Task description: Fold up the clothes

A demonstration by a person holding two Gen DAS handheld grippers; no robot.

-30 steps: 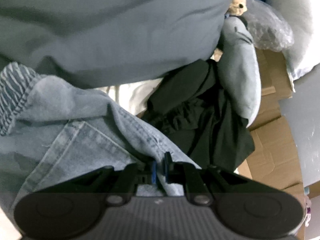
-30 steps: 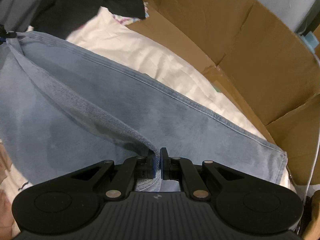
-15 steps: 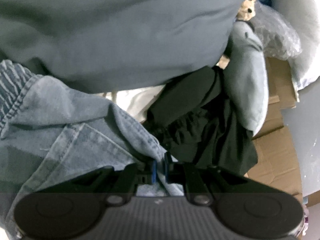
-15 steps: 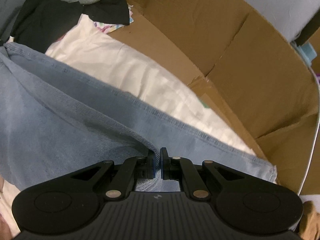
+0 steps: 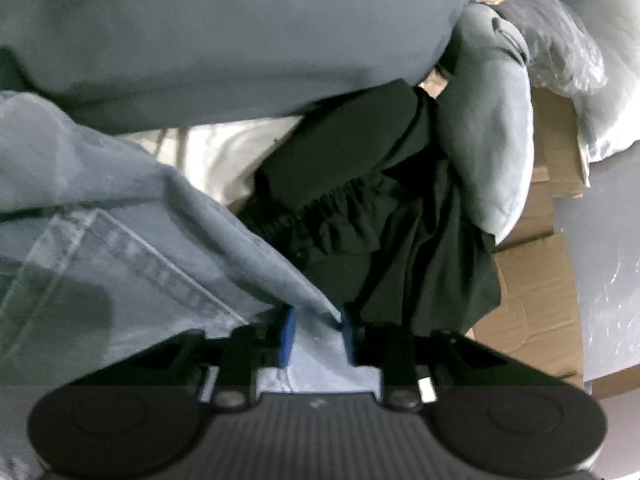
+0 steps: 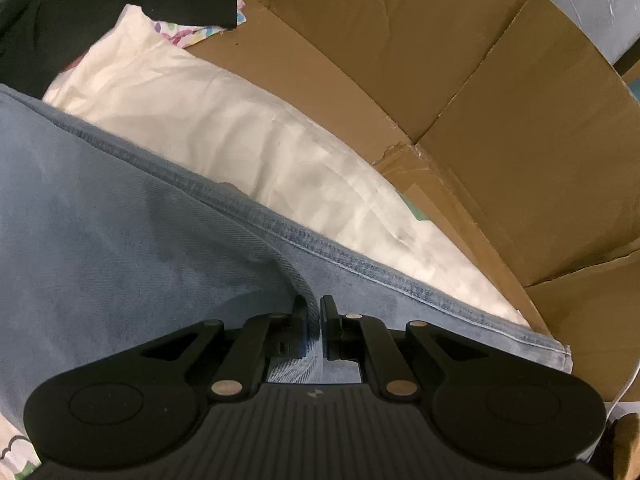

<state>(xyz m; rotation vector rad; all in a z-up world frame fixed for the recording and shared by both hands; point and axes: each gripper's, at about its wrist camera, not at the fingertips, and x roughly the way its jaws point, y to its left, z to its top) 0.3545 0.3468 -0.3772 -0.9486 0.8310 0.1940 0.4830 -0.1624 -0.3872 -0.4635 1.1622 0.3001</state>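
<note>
Left wrist view: the left gripper [image 5: 316, 330] has its jaws opening, with a fold of the blue jeans [image 5: 120, 232] lying between the blue pads [image 5: 289, 336]; the picture is too blurred to tell whether the pads touch the cloth.
Right wrist view: the right gripper [image 6: 314, 312] is pressed together on a seam fold of the jeans [image 6: 120, 240], pinching it.
Jeans: spread across the lower left of both views, lying over a cream cloth [image 6: 240, 132]; a stitched pocket corner shows near the left gripper.
Black garment [image 5: 360, 208]: bunched just beyond the left gripper, next to the jeans.
Grey-blue fabric [image 5: 220, 32]: fills the top of the left wrist view.
Plush toy [image 5: 492, 128]: pale blue, lying over the black garment.
Cardboard [image 6: 460, 80]: flattened, brown, under and beyond the cream cloth.
Patterned cloth [image 6: 188, 34]: peeks out by the cream cloth's far end.
</note>
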